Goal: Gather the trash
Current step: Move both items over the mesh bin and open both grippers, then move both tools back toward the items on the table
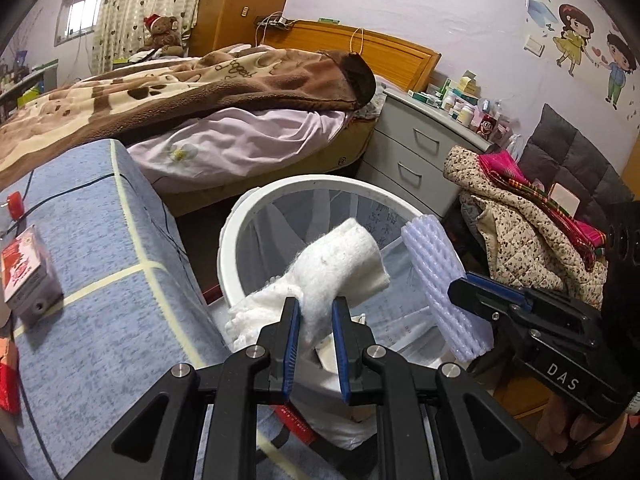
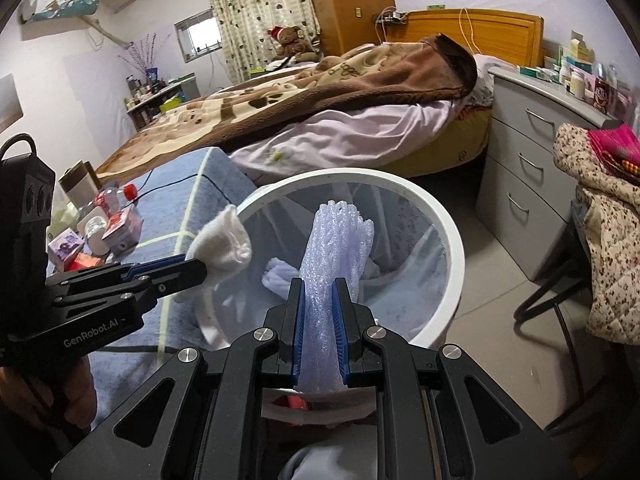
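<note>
A white round trash bin (image 1: 232, 240) (image 2: 452, 232) lined with a clear bag stands on the floor beside a blue-covered table. My left gripper (image 1: 316, 304) (image 2: 200, 264) is shut on a wad of white fluffy padding (image 1: 340, 264) (image 2: 224, 244), held over the bin's near rim. My right gripper (image 2: 319, 286) (image 1: 460, 288) is shut on a pale lilac foam net sleeve (image 2: 340, 248) (image 1: 440, 280), which stands up over the bin's mouth. More pale foam lies inside the bin (image 2: 280, 276).
The blue table (image 1: 100, 248) (image 2: 176, 200) carries small boxes (image 1: 24, 272) (image 2: 120, 232), a red-capped bottle and a black cable. Behind the bin are a bed with a brown blanket (image 2: 320, 92), a grey drawer unit (image 2: 532, 152) and a chair piled with clothes (image 1: 520, 220).
</note>
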Demonstrator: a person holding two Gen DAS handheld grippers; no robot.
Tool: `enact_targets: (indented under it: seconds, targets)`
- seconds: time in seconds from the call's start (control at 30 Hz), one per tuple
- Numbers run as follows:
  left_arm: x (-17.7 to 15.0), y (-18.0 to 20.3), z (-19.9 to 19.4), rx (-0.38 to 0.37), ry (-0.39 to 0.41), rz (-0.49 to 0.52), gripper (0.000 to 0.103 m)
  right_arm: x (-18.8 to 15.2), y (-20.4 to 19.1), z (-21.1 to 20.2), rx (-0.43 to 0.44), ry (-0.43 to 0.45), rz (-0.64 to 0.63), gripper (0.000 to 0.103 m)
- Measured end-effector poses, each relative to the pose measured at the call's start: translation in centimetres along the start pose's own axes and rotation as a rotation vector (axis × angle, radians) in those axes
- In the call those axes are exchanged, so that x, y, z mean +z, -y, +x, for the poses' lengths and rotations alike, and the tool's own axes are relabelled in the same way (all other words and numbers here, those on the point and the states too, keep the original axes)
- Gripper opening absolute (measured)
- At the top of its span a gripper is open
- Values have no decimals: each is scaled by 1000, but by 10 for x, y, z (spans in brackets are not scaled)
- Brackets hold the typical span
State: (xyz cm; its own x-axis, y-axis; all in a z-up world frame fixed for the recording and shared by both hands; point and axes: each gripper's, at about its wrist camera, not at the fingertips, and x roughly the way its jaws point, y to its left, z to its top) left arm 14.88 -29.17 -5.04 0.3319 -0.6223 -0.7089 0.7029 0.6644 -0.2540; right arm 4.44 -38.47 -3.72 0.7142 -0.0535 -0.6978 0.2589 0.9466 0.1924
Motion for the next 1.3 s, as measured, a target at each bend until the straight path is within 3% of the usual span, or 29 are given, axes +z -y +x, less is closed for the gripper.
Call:
enact_targets:
  seconds: [0.2, 0.27, 0.3, 0.33, 0.5, 1.0, 1.3]
  targets:
    - [3, 1, 9, -34, -2, -6, 17, 1, 3, 7, -3, -25, 14, 20]
    - [4, 2, 10, -38, -1, -4, 17, 2, 5, 7, -4, -20, 27, 38]
    - [4, 2, 9, -40, 2, -4, 17, 2, 6, 6, -5, -14, 34, 57]
    - [4, 2, 8, -42, 8, -5, 17, 3, 8, 4, -4, -5, 42, 65]
    - [6, -3, -8, -18, 53, -14, 26, 5, 14, -3, -9, 24, 55, 65]
    - [-23, -42, -66, 81, 104, -116, 26, 13, 12, -30, 51, 144, 70, 65]
    - [-44, -57, -94, 157, 140, -130, 26, 4, -20, -18, 154, 111, -11, 65]
